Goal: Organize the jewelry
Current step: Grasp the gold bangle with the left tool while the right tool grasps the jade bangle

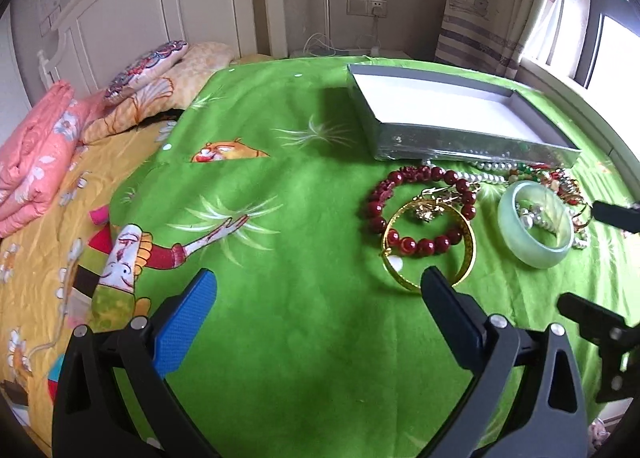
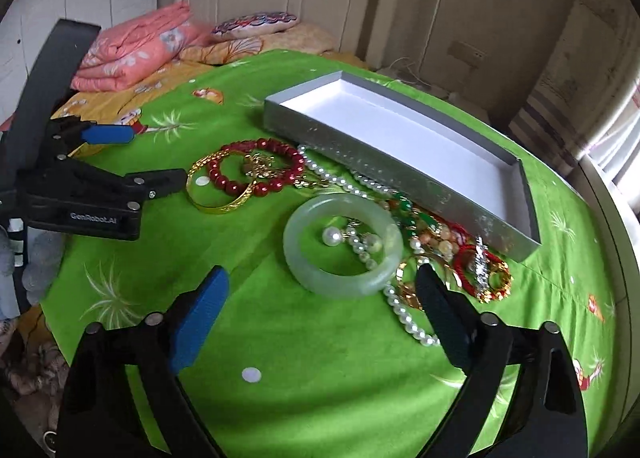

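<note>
Both empty, jaws apart: left hand-held gripper (image 1: 320, 290), right hand-held gripper (image 2: 322, 286). Jade bangle (image 2: 340, 278) centre frame, beside silver box (image 2: 360, 154).

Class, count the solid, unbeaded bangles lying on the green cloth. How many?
2. The gold bangle lies partly under the red bead bracelet; the pale green jade bangle lies ringing some pearls. The tangled heap by the box may hide more.

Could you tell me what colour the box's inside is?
White, inside the shallow silver-grey cardboard box; right wrist view.
</note>
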